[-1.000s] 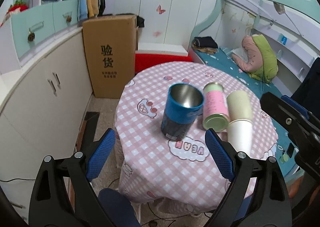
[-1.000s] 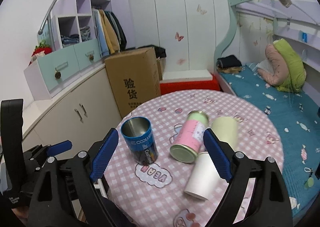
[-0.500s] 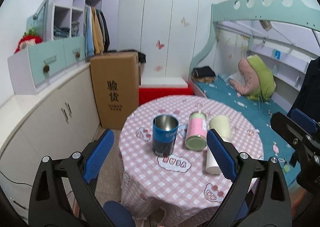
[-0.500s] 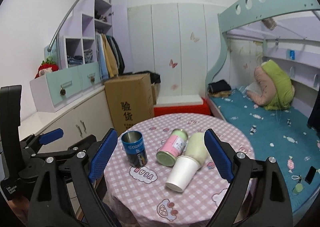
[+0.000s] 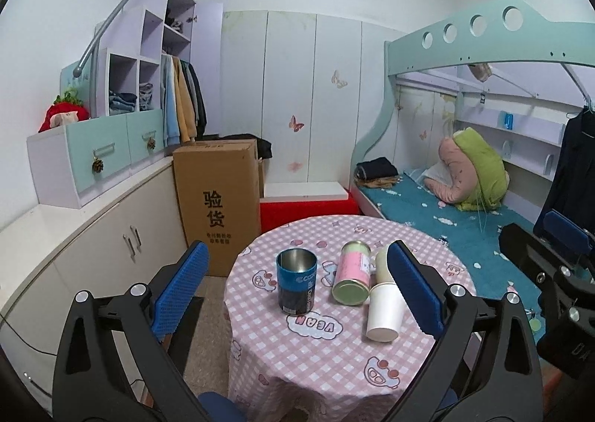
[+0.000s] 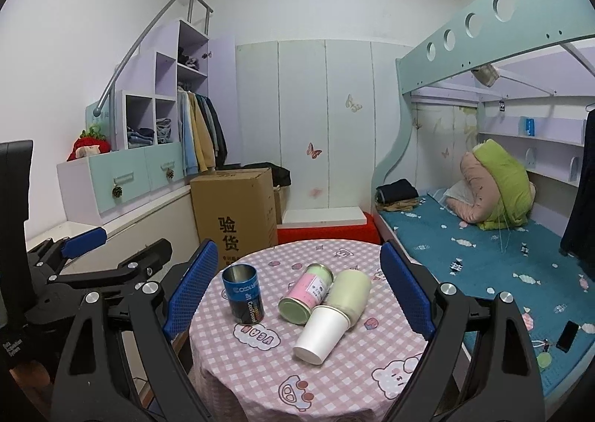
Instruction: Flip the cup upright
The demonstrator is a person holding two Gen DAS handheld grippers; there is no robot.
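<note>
One blue cup (image 5: 296,285) upright, mouth up

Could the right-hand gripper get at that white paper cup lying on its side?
Probably yes. The right gripper is open and well back from the table; the white paper cup lies nearest it, its wall unobstructed, though its mouth meets the pale green cup.

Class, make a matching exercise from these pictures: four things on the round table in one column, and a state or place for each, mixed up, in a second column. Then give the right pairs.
Things
1. blue cup
2. pink can
3. white cup
4. green cup

States
A. lying, white cup's mouth around its end
B. standing upright, mouth up
C. lying, green lid towards camera
D. lying nearest the camera, base towards it

Pairs: 1-B, 2-C, 3-D, 4-A
</note>
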